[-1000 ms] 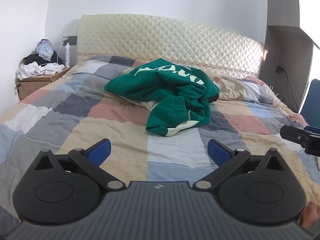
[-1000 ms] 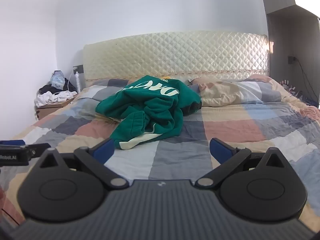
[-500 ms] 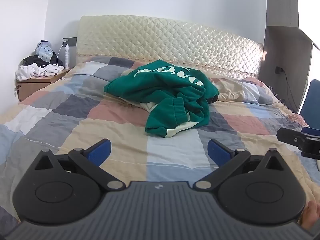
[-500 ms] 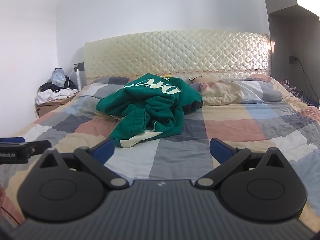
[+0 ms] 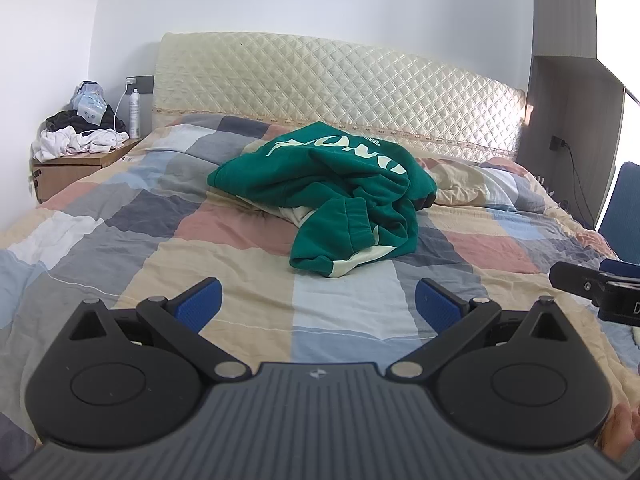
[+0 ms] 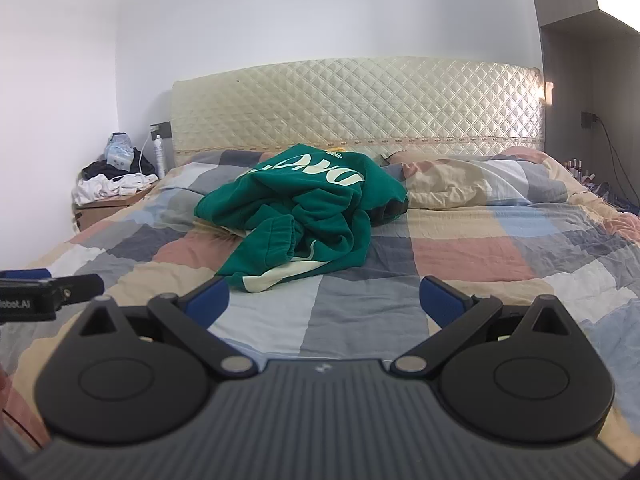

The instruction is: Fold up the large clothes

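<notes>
A green sweatshirt (image 5: 332, 196) with cream lettering is lying crumpled near the middle of the bed, on the patchwork quilt (image 5: 224, 280), closer to the quilted headboard (image 5: 320, 84) than to the grippers. The left gripper (image 5: 318, 300) is hovering above the near part of the quilt with its blue pads spread wide and nothing between them. The right gripper (image 6: 325, 298) is doing the same alongside (its jaws also apart and empty). Neither one is touching the garment.

The step in hand appears to be the approach, with folding not yet begun. To do it well, each gripper should be aiming for a separate edge of the sweatshirt, ideally the hem (image 6: 276, 276) or shoulders, not the bunched sleeve (image 5: 352, 216) on top. Pinching a single layer should let the heap be lifted and spread flat; catching the quilt underneath is the main risk.
</notes>
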Available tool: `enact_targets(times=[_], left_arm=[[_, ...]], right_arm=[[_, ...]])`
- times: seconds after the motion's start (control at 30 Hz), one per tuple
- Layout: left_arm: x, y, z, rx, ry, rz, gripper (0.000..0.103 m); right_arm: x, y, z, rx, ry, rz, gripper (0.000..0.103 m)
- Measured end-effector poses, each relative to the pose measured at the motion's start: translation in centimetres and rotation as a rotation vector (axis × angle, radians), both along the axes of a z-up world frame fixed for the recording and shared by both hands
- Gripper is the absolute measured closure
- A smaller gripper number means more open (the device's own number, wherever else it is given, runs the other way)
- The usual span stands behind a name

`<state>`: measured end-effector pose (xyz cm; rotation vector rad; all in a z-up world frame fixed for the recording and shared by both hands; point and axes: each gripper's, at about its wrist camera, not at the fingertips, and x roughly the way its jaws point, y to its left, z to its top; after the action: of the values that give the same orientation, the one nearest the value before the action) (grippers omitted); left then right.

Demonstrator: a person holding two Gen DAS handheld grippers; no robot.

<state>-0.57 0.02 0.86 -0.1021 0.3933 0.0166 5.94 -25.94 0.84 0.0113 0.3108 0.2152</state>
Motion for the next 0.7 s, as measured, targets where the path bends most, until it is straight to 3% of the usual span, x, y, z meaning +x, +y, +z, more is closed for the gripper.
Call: enact_targets(times=[0.7], left_arm=[[-0.15, -0.11, 0.14, 0.000, -0.003, -0.001, 0.000]], right_arm=[[-0.05, -0.18, -0.28, 0.009, 0.018, -0.014, 0.000]])
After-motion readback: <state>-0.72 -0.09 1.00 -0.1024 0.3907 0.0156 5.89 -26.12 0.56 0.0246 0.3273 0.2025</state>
